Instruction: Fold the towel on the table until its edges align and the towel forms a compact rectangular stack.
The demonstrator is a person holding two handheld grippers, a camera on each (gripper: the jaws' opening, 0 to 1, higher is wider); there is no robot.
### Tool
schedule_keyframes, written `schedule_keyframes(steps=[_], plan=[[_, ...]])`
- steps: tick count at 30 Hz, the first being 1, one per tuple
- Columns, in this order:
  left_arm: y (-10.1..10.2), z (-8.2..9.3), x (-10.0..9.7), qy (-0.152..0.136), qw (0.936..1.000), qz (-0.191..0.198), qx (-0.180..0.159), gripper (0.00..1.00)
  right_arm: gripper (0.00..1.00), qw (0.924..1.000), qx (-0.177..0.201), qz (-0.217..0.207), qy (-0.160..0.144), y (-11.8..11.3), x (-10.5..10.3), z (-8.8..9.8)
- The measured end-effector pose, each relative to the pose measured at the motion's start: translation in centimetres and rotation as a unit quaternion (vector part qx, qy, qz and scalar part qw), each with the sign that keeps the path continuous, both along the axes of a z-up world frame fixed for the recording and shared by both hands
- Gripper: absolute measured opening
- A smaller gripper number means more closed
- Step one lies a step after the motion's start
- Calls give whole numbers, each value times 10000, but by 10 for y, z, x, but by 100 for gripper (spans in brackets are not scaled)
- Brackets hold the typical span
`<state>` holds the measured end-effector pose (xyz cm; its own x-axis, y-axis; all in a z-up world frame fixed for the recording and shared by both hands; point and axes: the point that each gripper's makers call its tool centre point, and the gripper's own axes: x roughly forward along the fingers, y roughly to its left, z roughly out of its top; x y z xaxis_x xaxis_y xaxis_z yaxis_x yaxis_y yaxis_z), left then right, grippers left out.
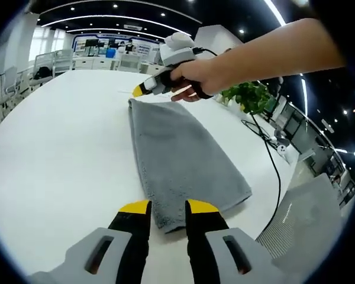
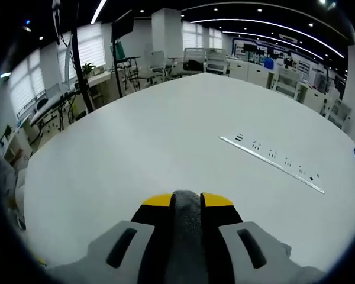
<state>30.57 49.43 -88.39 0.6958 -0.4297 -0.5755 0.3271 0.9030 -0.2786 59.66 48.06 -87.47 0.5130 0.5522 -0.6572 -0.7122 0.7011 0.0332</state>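
Towel (image 1: 180,160), grey and folded into a long strip, is seen lying flat on the white desk (image 1: 59,154) in the left gripper view, running from the near edge of the scene toward the far side. The left tool (image 1: 167,207) is seen at the near end of the strip; its two yellow-tipped jaws stand apart, one on either side of the towel's near corner, with the cloth's edge lying between them. Whether the jaws press the cloth cannot be told from this view. At the far end of the strip the right tool (image 1: 143,89) is held by a person's hand (image 1: 192,77), its yellow tip low at the far corner of the towel. A black cable (image 1: 275,160) is seen trailing across the desk to the right of the towel, and a green plant (image 1: 248,96) stands at the far right, beyond the hand.

In the right gripper view, the right tool (image 2: 187,201) is seen with its jaws drawn in on a fold of the grey towel (image 2: 187,236), which fills the narrow gap between the yellow tips and runs back between the jaws. Beyond it the white desk (image 2: 165,136) stretches away, and a thin strip with small dark marks (image 2: 272,163) lies on it to the right. Chairs and other desks are seen in the far background of the room
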Motion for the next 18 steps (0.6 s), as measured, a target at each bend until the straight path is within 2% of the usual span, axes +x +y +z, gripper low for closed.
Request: schedule_keyframes(steps=[2,4,6,12,18], plan=[[0,2,1,-11,10000,14,3,23,4,9998,-58,176,59,0,-8,-3],[0,2,2,-20,10000,26,1,23,3,9994,-139,308,8,0,-11,-6],[0,3,3,-39,10000,50,-8,22,1,9991,-101,371,150,4,-18,-11],[0,4,4,-53,10000,64,9,22,2,9965,-406,706,181,11,-28,-26],[5,7,3,-67,9999,128,62,22,4,9953,-624,724,156,13,-26,-37]])
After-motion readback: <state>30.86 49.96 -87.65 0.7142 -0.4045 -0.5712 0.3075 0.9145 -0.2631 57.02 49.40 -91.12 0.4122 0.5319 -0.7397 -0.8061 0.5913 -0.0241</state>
